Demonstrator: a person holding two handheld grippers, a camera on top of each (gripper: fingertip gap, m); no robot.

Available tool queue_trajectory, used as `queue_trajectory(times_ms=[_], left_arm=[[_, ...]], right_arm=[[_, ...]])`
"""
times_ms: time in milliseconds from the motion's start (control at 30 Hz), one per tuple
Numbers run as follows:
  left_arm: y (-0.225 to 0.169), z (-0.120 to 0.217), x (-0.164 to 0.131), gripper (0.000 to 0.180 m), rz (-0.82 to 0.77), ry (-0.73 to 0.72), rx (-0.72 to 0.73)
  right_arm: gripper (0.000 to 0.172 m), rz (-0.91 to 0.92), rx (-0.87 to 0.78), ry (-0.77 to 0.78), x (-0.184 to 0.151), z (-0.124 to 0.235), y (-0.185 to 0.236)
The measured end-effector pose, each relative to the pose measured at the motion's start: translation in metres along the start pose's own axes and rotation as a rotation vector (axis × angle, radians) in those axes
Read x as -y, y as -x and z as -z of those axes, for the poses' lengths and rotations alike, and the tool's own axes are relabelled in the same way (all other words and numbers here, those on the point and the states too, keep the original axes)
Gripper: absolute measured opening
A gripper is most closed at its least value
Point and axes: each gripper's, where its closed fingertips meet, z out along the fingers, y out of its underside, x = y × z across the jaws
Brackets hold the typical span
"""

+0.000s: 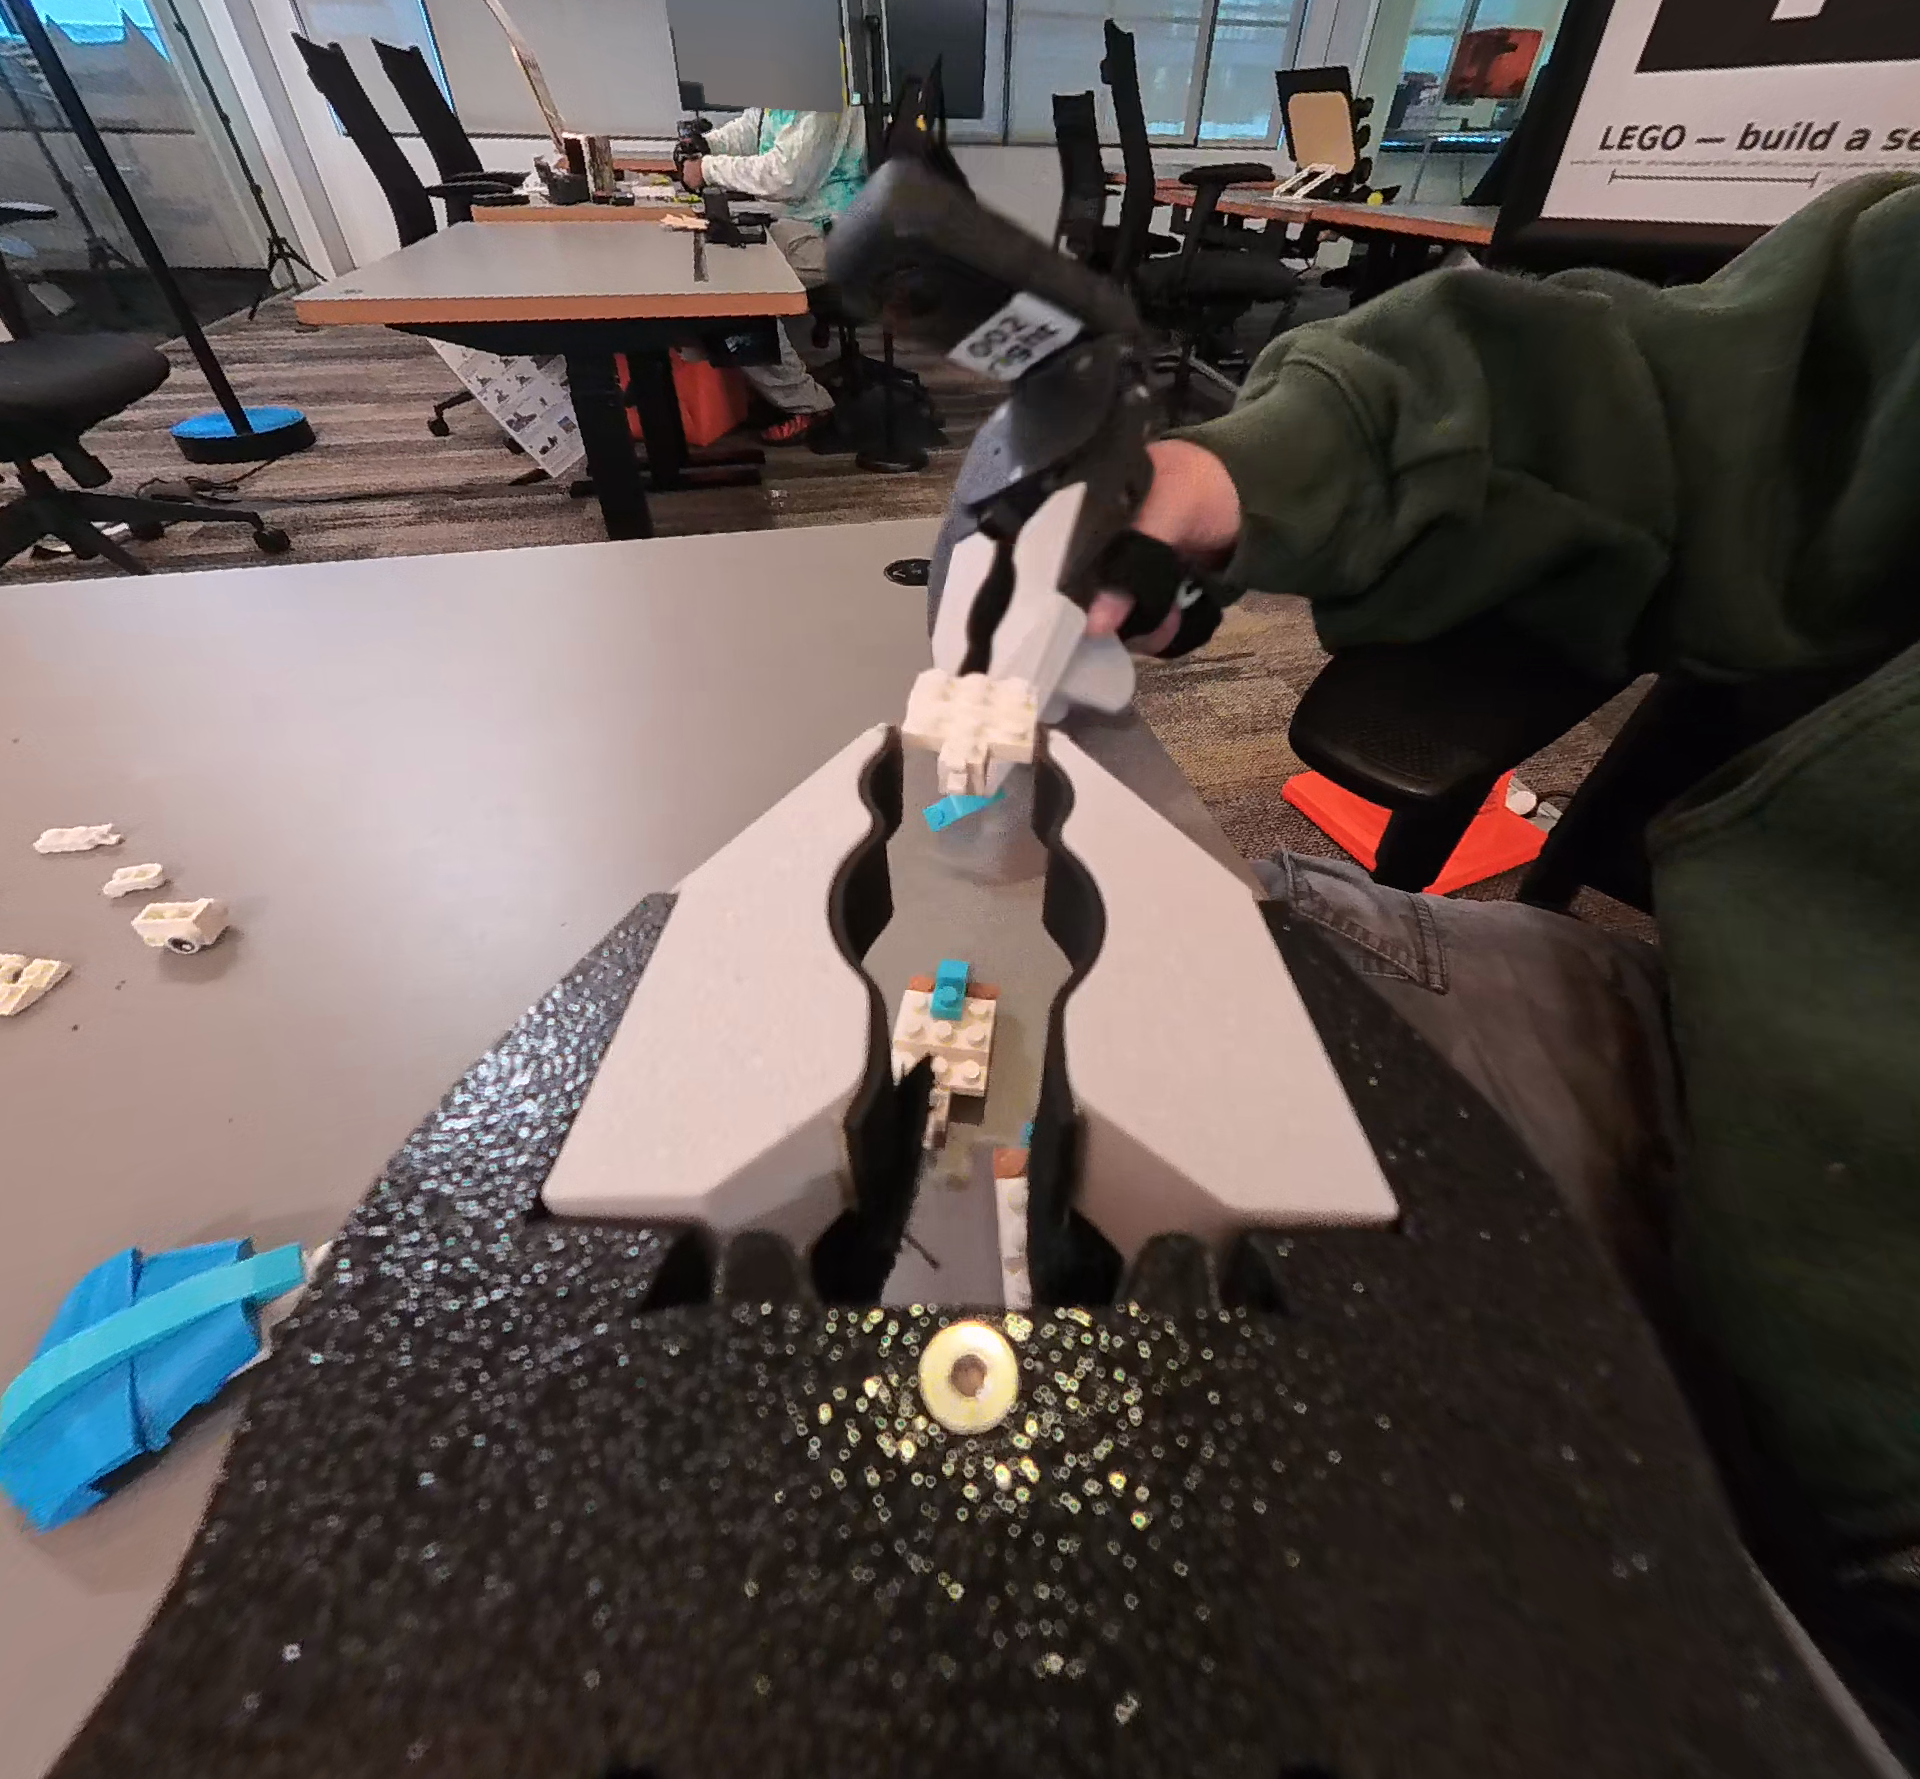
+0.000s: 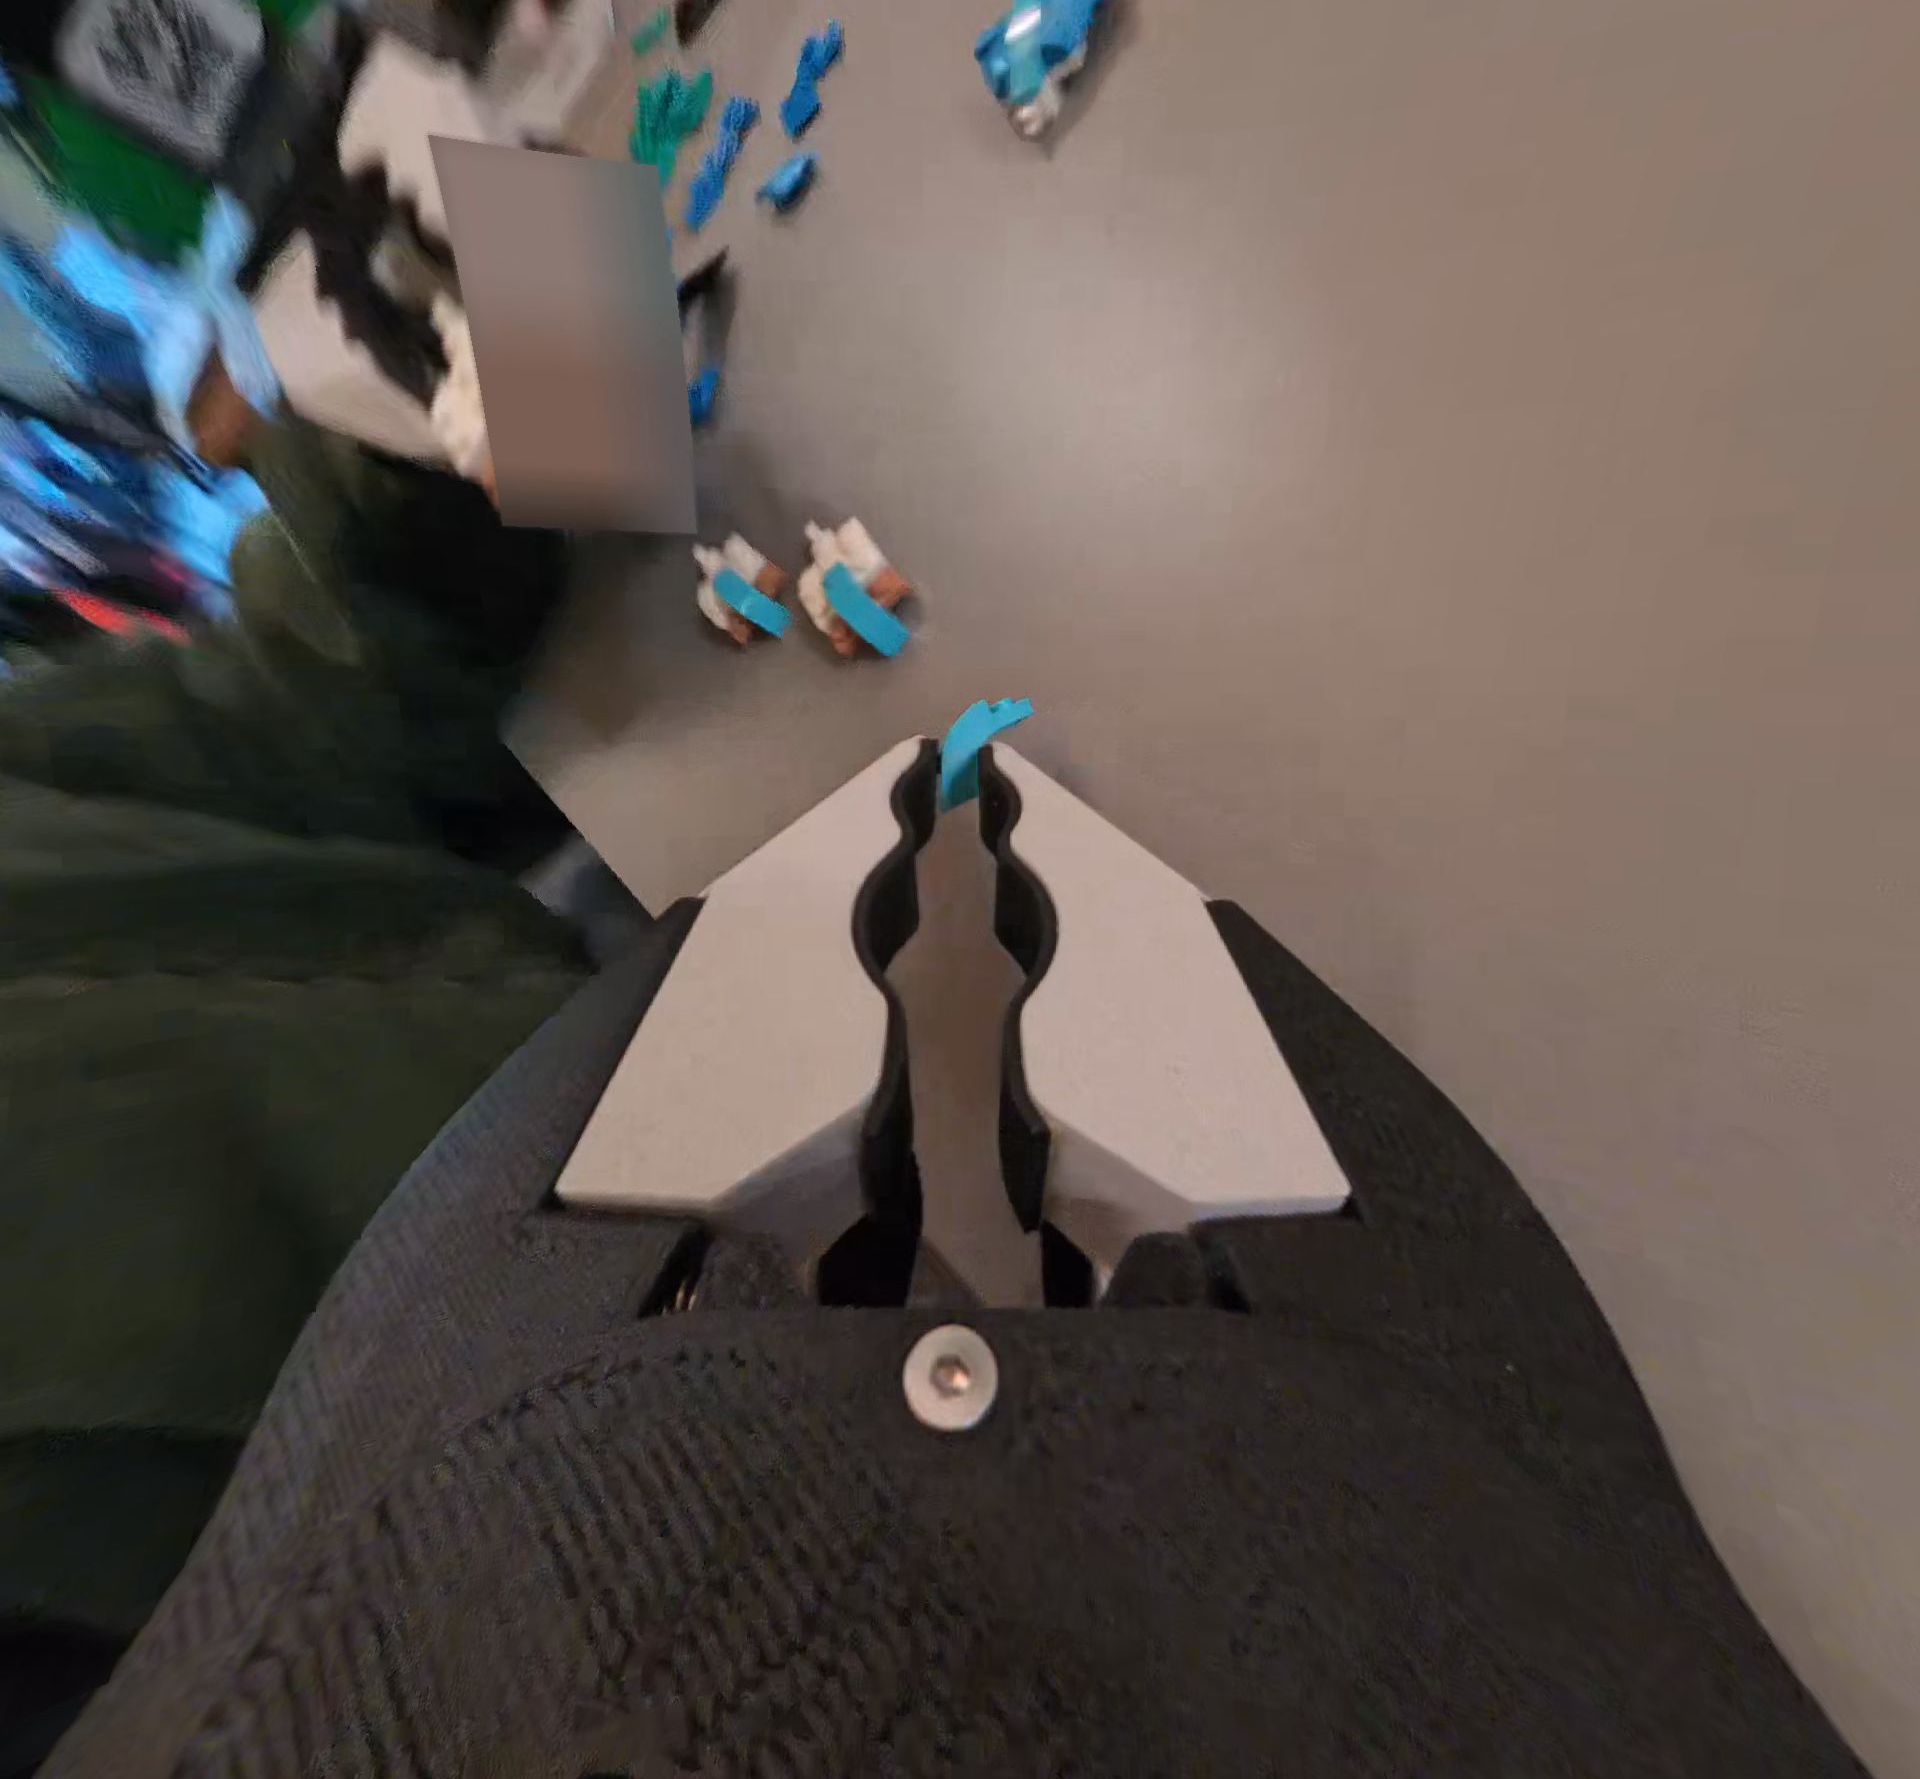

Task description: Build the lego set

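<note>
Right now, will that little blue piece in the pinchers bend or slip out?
The small teal curved piece is probably stiff plastic: it keeps its curve between the right gripper's fingertips. It looks thin, so likely very light. Only its lower end is pinched and it looks smooth, so it might twist or slip.

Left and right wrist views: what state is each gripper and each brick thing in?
Right gripper: closed on the teal curved piece, which is clear of the table.
Left gripper: fingers apart; grip unclear.
White brick cluster: raised, at the left gripper's tips and under the right gripper; holder unclear.
White-and-teal builds: two, resting on the table.
Blue build: lying on the table.
</note>
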Motion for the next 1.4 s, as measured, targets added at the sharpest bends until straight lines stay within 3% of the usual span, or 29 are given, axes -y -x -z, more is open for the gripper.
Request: queue_trajectory(times_ms=[33, 133, 267, 533, 700, 800, 933, 1067, 1133, 1400], left_arm=[[-0.001, 0.000, 0.000, 0.022, 0.000, 0.002, -0.003], [-0.001, -0.001, -0.001, 0.023, -0.001, 0.006, -0.007], [-0.002, -0.001, -0.001, 0.023, 0.006, 0.007, -0.015], [-0.005, -0.002, -0.005, 0.023, 0.008, 0.025, -0.028], [-0.005, -0.003, -0.006, 0.023, 0.005, 0.032, -0.030], [-0.005, -0.004, -0.007, 0.023, 0.007, 0.035, -0.033], [-0.007, -0.004, -0.005, 0.022, 0.020, 0.020, -0.044], [-0.020, -0.003, 0.001, 0.022, 0.051, -0.021, -0.138], [-0.025, -0.002, 0.002, 0.022, 0.058, -0.027, -0.175], [-0.034, 0.001, 0.010, 0.023, 0.088, -0.078, -0.247]], right_arm=[[0.007, -0.108, 0.024, -0.011, -0.001, 0.002, -0.004], [0.007, -0.353, 0.064, 0.001, -0.008, 0.007, -0.016], [0.009, -0.408, 0.013, 0.039, -0.013, 0.017, -0.027], [0.030, -0.201, -0.228, 0.022, -0.011, 0.033, -0.036], [0.029, 0.035, -0.384, -0.032, -0.010, 0.025, -0.031], [0.019, 0.111, -0.440, -0.026, -0.010, 0.022, -0.035], [0.009, 0.192, -0.350, -0.086, 0.008, 0.019, -0.015], [0.008, 0.446, -0.011, -0.287, 0.048, 0.021, 0.073], [0.008, 0.520, 0.096, -0.257, 0.047, 0.019, 0.100], [0.008, 0.600, 0.064, -0.110, 0.043, 0.011, 0.108]])
